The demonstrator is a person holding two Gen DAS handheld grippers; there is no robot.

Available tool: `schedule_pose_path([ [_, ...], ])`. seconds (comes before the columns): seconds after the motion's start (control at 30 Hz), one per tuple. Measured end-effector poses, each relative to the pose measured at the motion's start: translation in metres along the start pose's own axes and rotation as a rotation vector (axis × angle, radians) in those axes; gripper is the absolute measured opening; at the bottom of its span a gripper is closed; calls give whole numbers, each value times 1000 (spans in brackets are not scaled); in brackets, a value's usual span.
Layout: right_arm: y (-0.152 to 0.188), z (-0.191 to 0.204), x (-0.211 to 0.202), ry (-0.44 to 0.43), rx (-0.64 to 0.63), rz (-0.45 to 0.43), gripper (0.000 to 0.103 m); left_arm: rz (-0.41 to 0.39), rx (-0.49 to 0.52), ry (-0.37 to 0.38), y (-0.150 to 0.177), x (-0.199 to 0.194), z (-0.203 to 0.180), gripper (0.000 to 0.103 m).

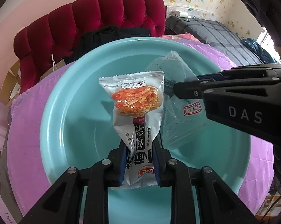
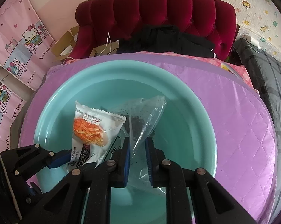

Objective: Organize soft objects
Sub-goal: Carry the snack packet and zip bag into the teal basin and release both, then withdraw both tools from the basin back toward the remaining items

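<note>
My left gripper is shut on a white snack packet with orange strips printed on it, held above a teal plastic basin. My right gripper is shut on a clear plastic bag with dark tea leaves inside, also held over the basin. In the left wrist view the right gripper reaches in from the right, holding the clear bag next to the packet. In the right wrist view the packet and the left gripper are at the lower left.
The basin sits on a purple quilted bed cover. A red tufted headboard with dark clothes stands behind. A grey checked blanket lies at the right. Cardboard and pink posters are at the left.
</note>
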State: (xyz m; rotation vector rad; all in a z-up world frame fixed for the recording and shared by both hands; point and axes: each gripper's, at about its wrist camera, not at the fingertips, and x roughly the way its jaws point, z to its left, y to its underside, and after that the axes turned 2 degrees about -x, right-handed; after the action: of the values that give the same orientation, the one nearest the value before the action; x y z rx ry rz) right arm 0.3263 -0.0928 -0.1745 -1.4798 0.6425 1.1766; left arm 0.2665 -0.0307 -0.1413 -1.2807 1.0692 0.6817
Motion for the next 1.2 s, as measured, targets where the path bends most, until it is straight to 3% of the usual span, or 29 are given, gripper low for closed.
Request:
schedule_pose_path([
  [0.07, -1, -1, -1, -2, 3, -3, 40, -8, -4, -6, 0, -2, 1, 34],
  [0.1, -1, -1, -2, 0, 3, -10, 43, -12, -5, -14, 2, -3, 1, 40],
  [0.17, 0, -2, -6, 6, 6, -21, 53, -32, -2, -31, 3, -8, 1, 81],
  [0.23, 0, -2, -11, 4, 11, -34, 62, -55, -2, -43, 3, -13, 2, 89],
  [0.27, 0, -2, -15, 14, 13, -43, 77, -67, -1, -58, 3, -16, 2, 91],
  [0.3, 0, -2, -18, 18, 14, -49, 84, -74, -1, -72, 4, -18, 2, 94],
  [0.33, 0, -2, -21, 26, 14, -54, 94, -76, -4, -81, 4, -19, 3, 103],
  [0.43, 4, -3, -29, 44, 16, -76, 103, -88, -15, -104, 7, -27, 5, 103],
  [0.77, 26, 1, -58, 63, 17, -97, 103, -107, -35, -114, 30, -64, 5, 103],
  [1.2, 72, 12, -106, 75, 2, -116, 103, -134, -65, -140, 88, -115, 11, 103],
])
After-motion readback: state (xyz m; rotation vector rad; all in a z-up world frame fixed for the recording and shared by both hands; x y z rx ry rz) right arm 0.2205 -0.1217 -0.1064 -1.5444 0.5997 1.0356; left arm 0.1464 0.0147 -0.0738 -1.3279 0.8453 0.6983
